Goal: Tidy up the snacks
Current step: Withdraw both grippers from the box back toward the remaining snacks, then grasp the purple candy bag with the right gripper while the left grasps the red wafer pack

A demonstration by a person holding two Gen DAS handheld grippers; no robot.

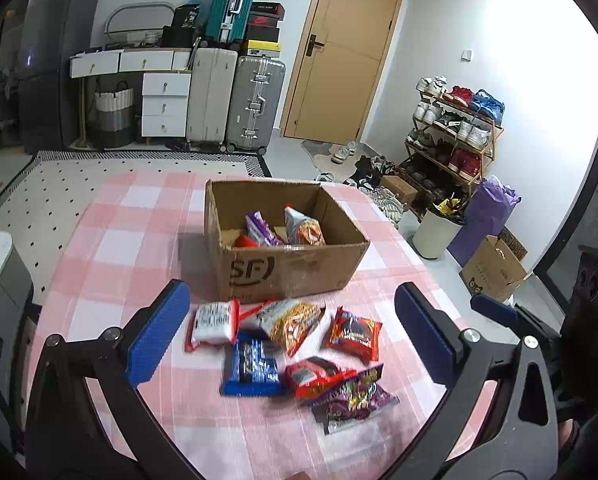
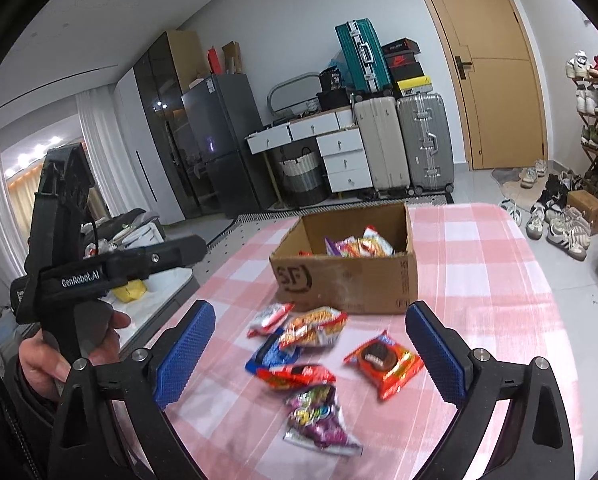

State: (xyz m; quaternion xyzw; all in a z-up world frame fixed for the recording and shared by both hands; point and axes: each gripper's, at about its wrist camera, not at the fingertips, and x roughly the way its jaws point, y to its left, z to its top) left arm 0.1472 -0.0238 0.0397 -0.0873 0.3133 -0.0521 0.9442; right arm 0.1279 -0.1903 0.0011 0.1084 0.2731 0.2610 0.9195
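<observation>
Cardboard box reads "SF"; left tongs read "GenRobot.AI".

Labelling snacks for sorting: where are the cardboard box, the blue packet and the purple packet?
cardboard box [image 1: 299, 270], left wrist view, front wall beside the printed logo.
blue packet [image 1: 253, 366], left wrist view, middle of the wrapper.
purple packet [image 2: 319, 420], right wrist view, middle of the wrapper.

Both wrist views look forward and down over the table, near, sharing the cardboard box and loose snack packets.
</observation>
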